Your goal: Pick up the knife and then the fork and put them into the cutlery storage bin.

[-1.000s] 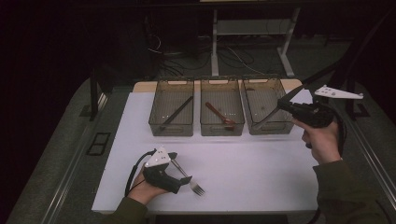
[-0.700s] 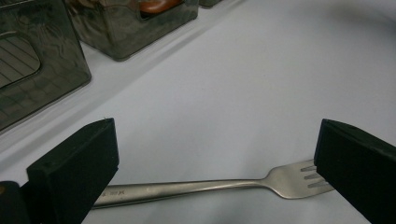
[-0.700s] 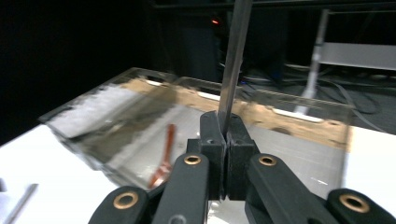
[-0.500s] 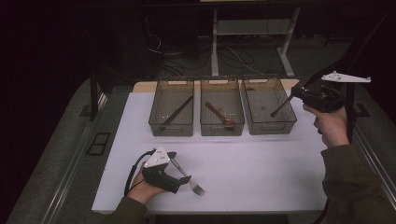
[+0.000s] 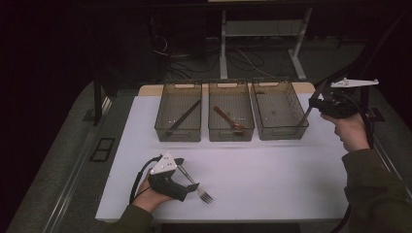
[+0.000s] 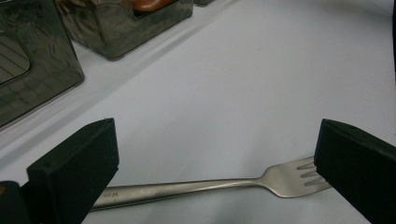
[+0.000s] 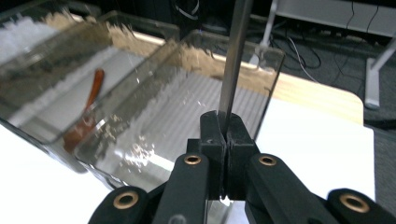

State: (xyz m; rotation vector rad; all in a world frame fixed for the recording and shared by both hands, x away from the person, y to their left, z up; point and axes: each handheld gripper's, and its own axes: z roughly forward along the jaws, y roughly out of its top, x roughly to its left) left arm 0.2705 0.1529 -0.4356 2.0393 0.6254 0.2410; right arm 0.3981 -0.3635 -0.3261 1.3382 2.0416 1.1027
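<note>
Steel, thin and grey, is pinched between my right fingers (image 7: 226,135): they are closed tight on a slim metal utensil (image 7: 235,56) whose shaft rises straight up out of the pads, its far end out of sight, so I cannot tell what kind it is. In the high view the right gripper (image 5: 316,103) hangs beside the outer wall of the right bin (image 5: 293,127), the utensil slanting past its corner. My left fingers (image 6: 74,168) stand wide apart and hold nothing; a fork (image 6: 210,186) lies flat on the white tabletop (image 5: 272,170) between them, tines by one pad, handle running under the other. Seen from above, the left gripper (image 5: 187,177) rests low at the near edge.

Beyond stand 3 smoky bins in a row: the left bin (image 5: 171,132) holds a dark utensil (image 5: 183,115), the middle bin (image 5: 217,133) a brown spoon (image 5: 228,119).

My worry is the right grip: so thin a shaft held by 1 end could pivot and strike the bin rim, or drop outside it. On the left, closing across the fork's length could skid it away.
</note>
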